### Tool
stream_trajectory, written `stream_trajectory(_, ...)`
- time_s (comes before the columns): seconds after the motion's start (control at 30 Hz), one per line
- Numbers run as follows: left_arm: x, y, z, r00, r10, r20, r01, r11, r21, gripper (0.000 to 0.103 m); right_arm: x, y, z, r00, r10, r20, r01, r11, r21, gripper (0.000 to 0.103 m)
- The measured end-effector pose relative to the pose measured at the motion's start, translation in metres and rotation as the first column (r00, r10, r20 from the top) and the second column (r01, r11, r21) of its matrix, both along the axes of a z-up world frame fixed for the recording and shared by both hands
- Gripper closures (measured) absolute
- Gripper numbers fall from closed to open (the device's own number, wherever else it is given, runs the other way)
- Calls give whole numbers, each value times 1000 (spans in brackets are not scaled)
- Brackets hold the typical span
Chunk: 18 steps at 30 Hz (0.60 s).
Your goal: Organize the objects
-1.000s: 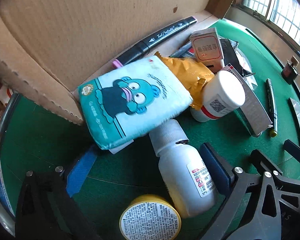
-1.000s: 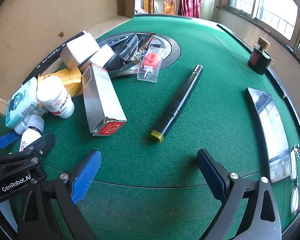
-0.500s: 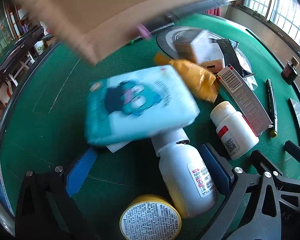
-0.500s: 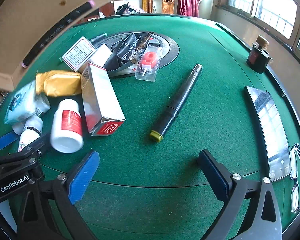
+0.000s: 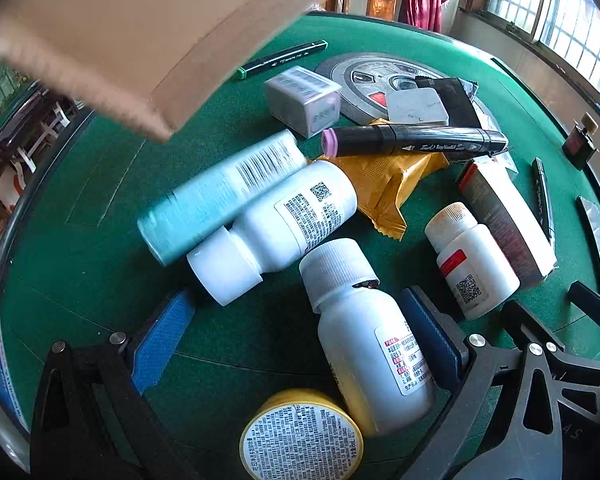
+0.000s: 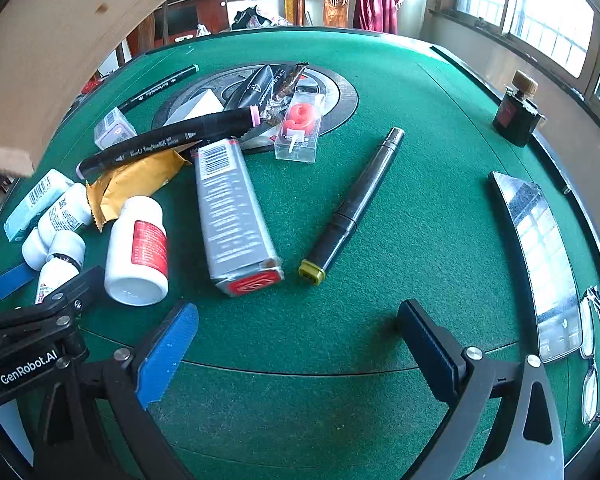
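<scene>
The things to sort lie in a heap toward the left side of the green bench (image 6: 440, 240), under the raised edge of a cardboard box (image 5: 132, 40). Nearest the left gripper (image 5: 296, 340) is a white bottle (image 5: 364, 344) lying on its side, cap pointing away, with its body between the fingers (image 5: 162, 340). It looks like rigid, smooth plastic, probably light and apt to roll, so the label-wrapped middle of the body seems the best place to hold it, square across its width. A second bottle (image 5: 276, 228) and a pale blue tube (image 5: 220, 196) lean together just beyond it; the tube may give under pressure. The yellow pouch (image 5: 384, 184) looks soft and crinkly, better pinched at an edge, and a black marker (image 5: 416, 142) rests across it, thin and likely to roll. A red-label bottle (image 6: 138, 252) lies beside a long grey carton (image 6: 232, 212), which looks stiff and light. The left fingers stand wide; the right-hand pad lies against the bottle's side, though whether it presses I cannot tell. The right gripper (image 6: 296, 348) also stands wide and holds nothing, hovering over bare felt near the bench's front edge, with a dark pen (image 6: 352, 204) ahead.
</scene>
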State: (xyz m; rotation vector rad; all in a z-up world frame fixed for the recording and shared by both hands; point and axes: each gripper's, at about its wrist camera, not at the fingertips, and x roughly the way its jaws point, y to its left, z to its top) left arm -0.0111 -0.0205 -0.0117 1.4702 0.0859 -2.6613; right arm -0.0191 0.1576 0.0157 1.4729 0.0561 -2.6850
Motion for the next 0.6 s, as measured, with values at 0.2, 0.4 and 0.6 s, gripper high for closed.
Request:
stream_trajectory(0.2, 0, 0, 0, 1000, -1, 0, 1, 1000, 0, 0, 0, 0, 0, 1000, 0, 1, 0, 1000, 0, 2)
stream_trajectory(0.4, -2, 0, 0, 1000, -1, 0, 1, 1000, 1, 0, 0, 0, 0, 1000, -1, 1, 1, 1000, 0, 1)
stream_trajectory(0.6, -2, -1, 0, 1000, -1, 0, 1, 1000, 1, 0, 0, 0, 0, 1000, -2, 2, 2, 1000, 0, 1)
